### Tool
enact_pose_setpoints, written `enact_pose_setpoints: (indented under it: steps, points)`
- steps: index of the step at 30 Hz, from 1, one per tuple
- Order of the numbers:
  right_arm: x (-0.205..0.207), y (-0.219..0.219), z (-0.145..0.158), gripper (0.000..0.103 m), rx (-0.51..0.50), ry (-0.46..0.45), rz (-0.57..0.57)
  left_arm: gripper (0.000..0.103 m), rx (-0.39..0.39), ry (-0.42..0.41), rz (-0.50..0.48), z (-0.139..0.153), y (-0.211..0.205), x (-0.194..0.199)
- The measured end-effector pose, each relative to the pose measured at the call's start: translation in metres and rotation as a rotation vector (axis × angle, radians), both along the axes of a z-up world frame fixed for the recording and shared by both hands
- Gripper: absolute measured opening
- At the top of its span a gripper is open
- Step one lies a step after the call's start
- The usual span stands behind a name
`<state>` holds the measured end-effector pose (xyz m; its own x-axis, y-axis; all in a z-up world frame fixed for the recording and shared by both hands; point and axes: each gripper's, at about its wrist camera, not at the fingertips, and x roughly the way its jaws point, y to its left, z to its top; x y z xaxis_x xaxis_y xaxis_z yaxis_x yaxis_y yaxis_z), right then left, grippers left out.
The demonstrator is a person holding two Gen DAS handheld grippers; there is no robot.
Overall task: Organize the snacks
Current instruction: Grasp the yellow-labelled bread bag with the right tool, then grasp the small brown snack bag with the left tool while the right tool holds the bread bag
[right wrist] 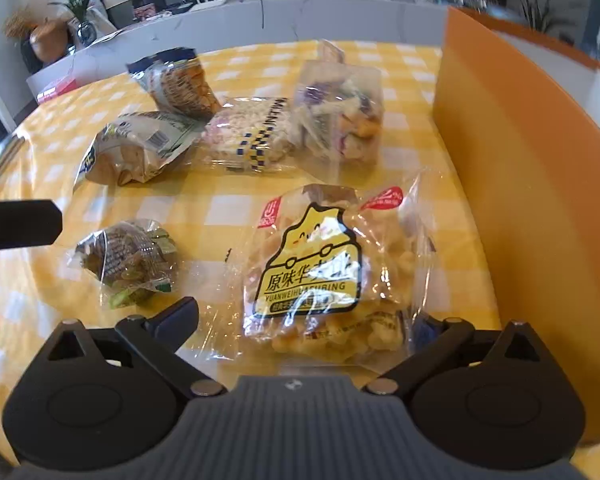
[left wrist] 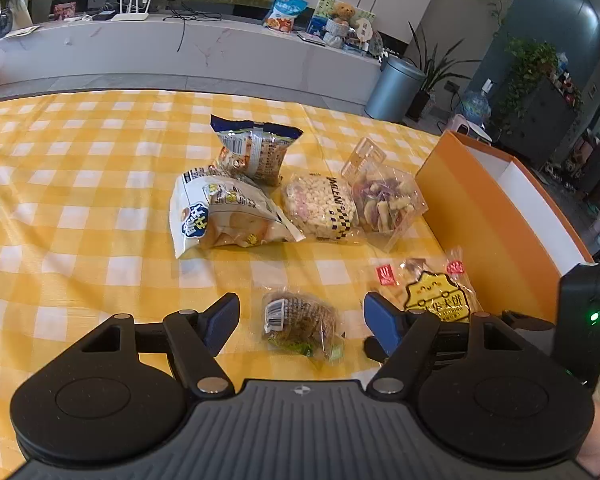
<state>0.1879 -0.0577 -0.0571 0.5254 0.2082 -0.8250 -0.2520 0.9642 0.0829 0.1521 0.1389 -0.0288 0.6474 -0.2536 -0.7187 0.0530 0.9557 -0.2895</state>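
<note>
Several snack packs lie on a yellow checked tablecloth [left wrist: 80, 200]. My left gripper [left wrist: 300, 316] is open, its fingers either side of a small dark cake pack [left wrist: 300, 322]. My right gripper [right wrist: 304, 320] is open around a clear waffle bag with a yellow label [right wrist: 320, 272], which also shows in the left wrist view [left wrist: 432, 296]. Farther back lie a white bread bag [left wrist: 228, 212], a blue-topped bag [left wrist: 256, 148], a round rice cracker pack [left wrist: 320, 208] and a clear bag of vegetable chips [left wrist: 384, 200]. An open orange box [left wrist: 488, 208] stands to the right.
The orange box wall [right wrist: 520, 160] rises close on the right of my right gripper. The left gripper's finger [right wrist: 20, 224] shows at the left edge of the right wrist view. Beyond the table stand a white counter [left wrist: 180, 48] and a grey bin [left wrist: 396, 88].
</note>
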Motion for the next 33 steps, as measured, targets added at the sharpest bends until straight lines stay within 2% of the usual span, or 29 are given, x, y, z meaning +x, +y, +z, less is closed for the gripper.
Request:
enact_pose_setpoints:
  steps: [4,7,8,9,11,14,20,26,29,33]
  points:
    - [-0.004,0.0,-0.002,0.098,0.016,-0.051,-0.032,0.084,0.005,0.009,-0.01,-0.003,-0.001,0.001]
    - [-0.007,-0.006,0.002,0.085,0.034,-0.074,-0.041,0.084,0.002,0.02,-0.021,-0.005,-0.002,0.002]
    - [-0.008,-0.009,0.003,0.079,0.043,-0.077,-0.045,0.084,0.0,0.019,-0.029,-0.005,-0.003,0.001]
    - [-0.008,-0.011,0.004,0.067,0.035,-0.083,-0.051,0.084,-0.003,0.016,-0.043,-0.005,-0.003,0.001]
    - [-0.008,-0.014,0.005,0.065,0.017,-0.086,-0.035,0.084,0.001,0.013,-0.082,-0.006,-0.006,0.0]
    - [-0.009,-0.023,0.008,0.059,0.048,-0.073,-0.039,0.085,0.026,0.024,-0.133,-0.008,-0.011,0.0]
    - [-0.016,-0.027,0.009,0.057,0.034,-0.103,-0.002,0.085,0.095,0.052,-0.181,-0.021,-0.029,0.005]
    - [-0.018,-0.03,0.006,0.057,0.057,-0.105,-0.019,0.085,0.198,-0.043,-0.197,-0.023,-0.044,0.013]
    - [-0.018,-0.031,0.006,0.057,0.062,-0.102,-0.022,0.087,0.254,-0.053,-0.194,-0.03,-0.049,0.018]
    - [-0.019,-0.03,0.005,0.058,0.059,-0.104,-0.024,0.088,0.245,-0.031,-0.192,-0.045,-0.045,0.028]
